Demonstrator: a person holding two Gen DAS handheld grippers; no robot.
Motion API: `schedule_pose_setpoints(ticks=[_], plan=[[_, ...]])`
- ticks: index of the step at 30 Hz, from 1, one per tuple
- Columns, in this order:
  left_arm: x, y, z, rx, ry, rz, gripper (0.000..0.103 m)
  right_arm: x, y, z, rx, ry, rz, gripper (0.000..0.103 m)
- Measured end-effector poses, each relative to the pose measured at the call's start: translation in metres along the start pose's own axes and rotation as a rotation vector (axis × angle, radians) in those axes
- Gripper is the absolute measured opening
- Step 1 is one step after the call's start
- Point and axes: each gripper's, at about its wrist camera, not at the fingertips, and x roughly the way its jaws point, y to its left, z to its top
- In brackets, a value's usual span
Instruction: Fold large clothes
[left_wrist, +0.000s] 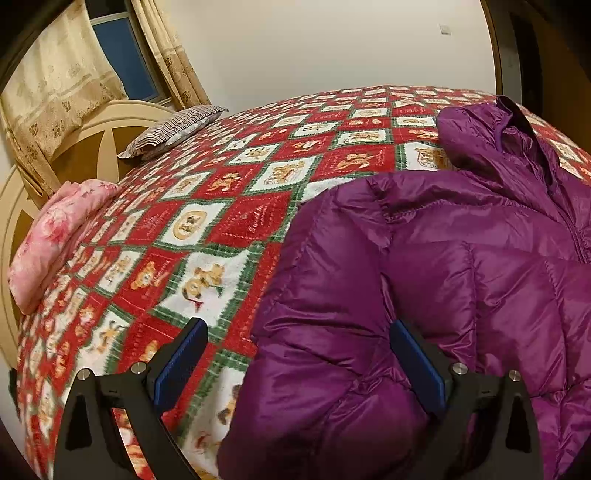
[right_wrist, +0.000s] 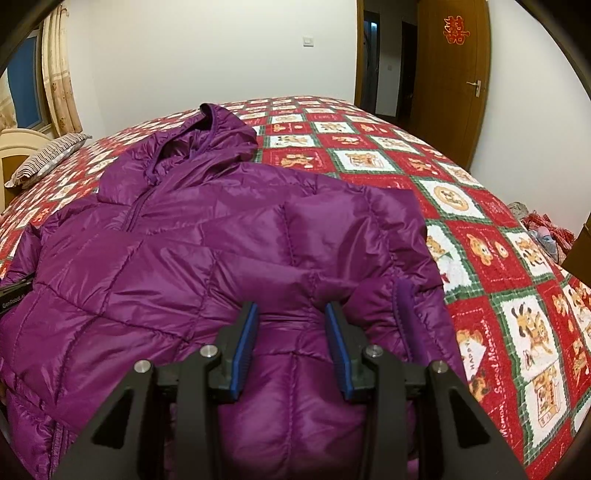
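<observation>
While the purple hooded jacket (right_wrist: 221, 236) lies on the patterned bedspread (right_wrist: 480, 236), the left gripper (left_wrist: 299, 332) stands wide open astride its edge. The right gripper (right_wrist: 291, 314), partly open, straddles a fabric fold, gripping nothing.

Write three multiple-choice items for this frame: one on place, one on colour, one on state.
1. Where does the striped pillow lie?
A. by the headboard
B. on the jacket
C. on the floor

2. What colour is the quilted hooded puffer jacket?
A. black
B. purple
C. green

3. How is the left gripper?
A. shut on a sleeve
B. open
C. out of view

Answers: 1 A, it sits at the bed's head end. 2 B, glossy purple fabric. 3 B, wide gap over the jacket edge.
</observation>
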Motion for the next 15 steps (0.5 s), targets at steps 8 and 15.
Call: schedule_pose_setpoints(ticks=[8,15], plan=[[-0.075,-0.017,0.016,0.003,-0.098,-0.170,0.099,-0.042,-0.028,0.024,0.084,-0.124,0.041,0.042],[-0.063,-0.084,-0.007,0.119,-0.036,-0.191,0.099,-0.002,-0.037,0.041,0.077,-0.034,0.005,0.043]])
